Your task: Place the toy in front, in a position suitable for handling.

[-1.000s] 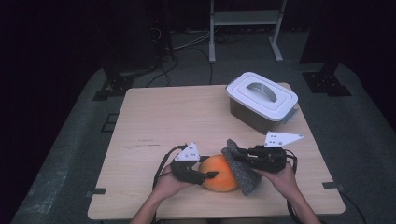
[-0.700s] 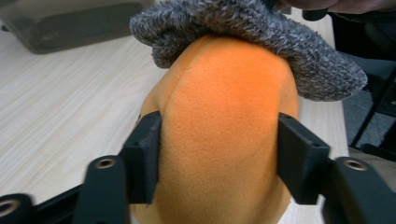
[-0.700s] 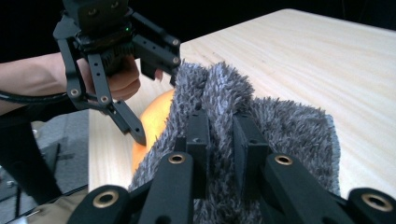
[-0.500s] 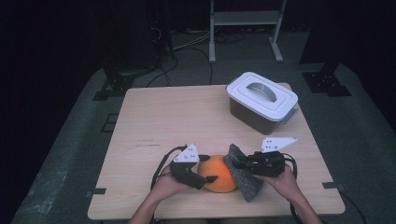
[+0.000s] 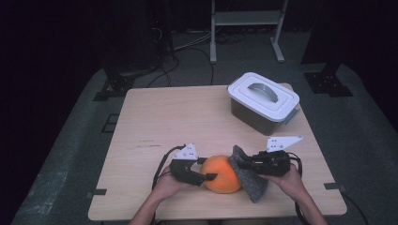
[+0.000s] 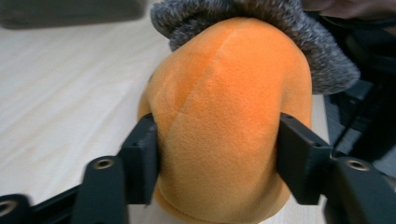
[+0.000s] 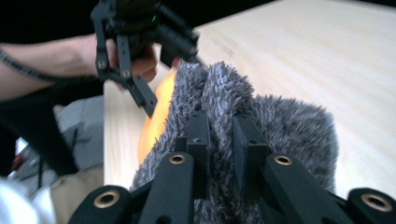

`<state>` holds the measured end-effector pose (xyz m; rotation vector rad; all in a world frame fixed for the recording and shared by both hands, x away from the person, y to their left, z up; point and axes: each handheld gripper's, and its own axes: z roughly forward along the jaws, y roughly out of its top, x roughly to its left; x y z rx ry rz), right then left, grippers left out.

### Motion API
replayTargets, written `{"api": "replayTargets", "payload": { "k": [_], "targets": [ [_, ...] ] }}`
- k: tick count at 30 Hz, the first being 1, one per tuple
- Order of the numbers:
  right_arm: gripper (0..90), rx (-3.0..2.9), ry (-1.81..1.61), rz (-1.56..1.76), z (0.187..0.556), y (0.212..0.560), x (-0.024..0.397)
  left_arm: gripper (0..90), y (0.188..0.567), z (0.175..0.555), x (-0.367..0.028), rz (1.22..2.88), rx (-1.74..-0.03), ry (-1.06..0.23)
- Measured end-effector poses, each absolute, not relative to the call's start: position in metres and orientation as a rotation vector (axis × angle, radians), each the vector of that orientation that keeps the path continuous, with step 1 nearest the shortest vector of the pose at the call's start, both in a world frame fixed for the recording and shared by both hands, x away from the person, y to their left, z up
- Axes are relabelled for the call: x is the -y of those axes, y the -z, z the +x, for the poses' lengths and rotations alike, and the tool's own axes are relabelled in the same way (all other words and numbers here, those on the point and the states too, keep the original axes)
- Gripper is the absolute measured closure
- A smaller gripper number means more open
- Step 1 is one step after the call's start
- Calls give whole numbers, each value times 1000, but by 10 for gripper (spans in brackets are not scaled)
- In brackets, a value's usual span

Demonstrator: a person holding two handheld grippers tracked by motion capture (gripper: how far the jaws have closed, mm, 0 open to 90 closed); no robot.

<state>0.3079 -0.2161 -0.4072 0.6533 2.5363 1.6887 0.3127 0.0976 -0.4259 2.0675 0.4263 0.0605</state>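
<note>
An orange plush ball (image 5: 221, 173) lies near the table's front edge, with a grey fuzzy cover (image 5: 248, 176) wrapped over its right side. My left gripper (image 5: 207, 168) reaches in from the left. Its jaws have just been closing, and in the left gripper view its pads (image 6: 142, 158) press into the sides of the orange ball (image 6: 224, 121). My right gripper (image 5: 237, 163) is shut on a fold of the grey cover (image 7: 261, 112), pinched between its fingers (image 7: 201, 135). The right gripper view also shows the left gripper (image 7: 172, 84) beyond the fabric.
A white-lidded bin (image 5: 263, 96) with a grey handle stands at the table's back right. The wooden table (image 5: 178, 117) is bare from left to middle. Both forearms come in over the front edge. Cables and a metal stand sit on the dark floor behind.
The right gripper's grey plate sits a little lower and nearer than a second ago. The ball and cover have stayed in place between both grippers.
</note>
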Motion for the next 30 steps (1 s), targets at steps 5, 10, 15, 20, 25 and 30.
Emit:
{"api": "replayTargets", "payload": {
  "k": [5,10,15,20,25,30],
  "targets": [
    [787,-2368,-1772,645,301,381,212,411,417,307,-94,2061,-487,-182],
    [783,-2425,-1662,635,302,387,192,394,416,303,-90,2072,-485,-176],
    [777,-2486,-1582,630,307,401,202,301,418,303,-92,2060,-412,-141],
    [776,-2514,-1565,644,305,407,216,219,417,304,-92,2026,-386,-125],
    [772,-2527,-1576,670,305,412,232,137,427,311,-89,2050,-401,-74],
    [771,-2521,-1578,691,307,412,233,275,431,313,-87,2025,-397,-17]
  ]
}}
